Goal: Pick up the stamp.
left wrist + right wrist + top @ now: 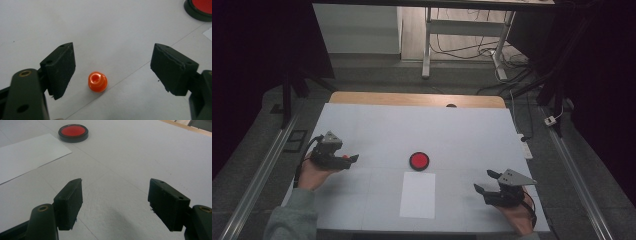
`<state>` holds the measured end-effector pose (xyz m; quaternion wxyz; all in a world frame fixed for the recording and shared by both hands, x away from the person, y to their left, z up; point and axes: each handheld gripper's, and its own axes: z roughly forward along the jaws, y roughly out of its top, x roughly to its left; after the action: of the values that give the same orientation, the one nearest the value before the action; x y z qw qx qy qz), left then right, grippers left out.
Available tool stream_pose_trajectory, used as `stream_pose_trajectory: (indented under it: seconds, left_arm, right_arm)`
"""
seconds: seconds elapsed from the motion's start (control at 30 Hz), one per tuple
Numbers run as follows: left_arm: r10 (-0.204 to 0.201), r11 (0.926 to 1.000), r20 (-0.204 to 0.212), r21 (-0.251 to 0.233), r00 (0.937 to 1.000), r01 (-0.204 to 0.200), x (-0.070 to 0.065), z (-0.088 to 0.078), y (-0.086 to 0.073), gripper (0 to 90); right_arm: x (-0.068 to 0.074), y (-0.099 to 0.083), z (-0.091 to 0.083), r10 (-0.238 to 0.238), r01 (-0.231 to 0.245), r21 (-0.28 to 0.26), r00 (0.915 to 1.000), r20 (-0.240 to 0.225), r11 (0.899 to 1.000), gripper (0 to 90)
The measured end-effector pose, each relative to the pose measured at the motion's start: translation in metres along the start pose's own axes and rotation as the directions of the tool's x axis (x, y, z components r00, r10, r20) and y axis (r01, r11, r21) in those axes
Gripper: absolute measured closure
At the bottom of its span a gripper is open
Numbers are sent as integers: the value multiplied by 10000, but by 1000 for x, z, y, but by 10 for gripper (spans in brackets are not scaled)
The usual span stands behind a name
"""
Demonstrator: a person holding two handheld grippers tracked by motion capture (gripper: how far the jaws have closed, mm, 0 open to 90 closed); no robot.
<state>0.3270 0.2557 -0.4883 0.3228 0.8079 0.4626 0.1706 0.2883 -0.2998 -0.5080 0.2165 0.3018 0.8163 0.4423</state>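
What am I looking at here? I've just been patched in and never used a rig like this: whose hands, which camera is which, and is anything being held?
A person holds a two-jaw gripper in each hand at a white table. The high view looks down from above: left gripper, right gripper. Each other picture comes from a camera riding on a gripper, looking along its black jaws. On the table lie a red disc in a black rim, a white sheet of paper, and a small orange knob-like piece. That piece stands between the left jaws, untouched. Both grippers are open; nothing is held.
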Motion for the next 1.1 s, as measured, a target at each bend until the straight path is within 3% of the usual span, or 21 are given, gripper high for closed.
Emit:
stream_pose_trajectory:
  seconds: [0.37, 0.77, 1.1]
  left_arm:
    - [-91, 9999, -188, 124, 9998, 94, 4, 2, -12, 265]
    - [115, 9998, -164, 143, 9998, -113, 8, 6, -18, 344]
    - [74, 9985, -253, 546, 9997, -60, 10, 14, -22, 404]
  right_arm:
    - [0, 0, 1, -76, 76, 68, 10000, -15, 9999, 277]
    - [1, -2, 3, -79, 80, 123, 9999, -99, 9999, 276]
    - [1, -3, 3, -74, 75, 203, 10000, -48, 9998, 276]
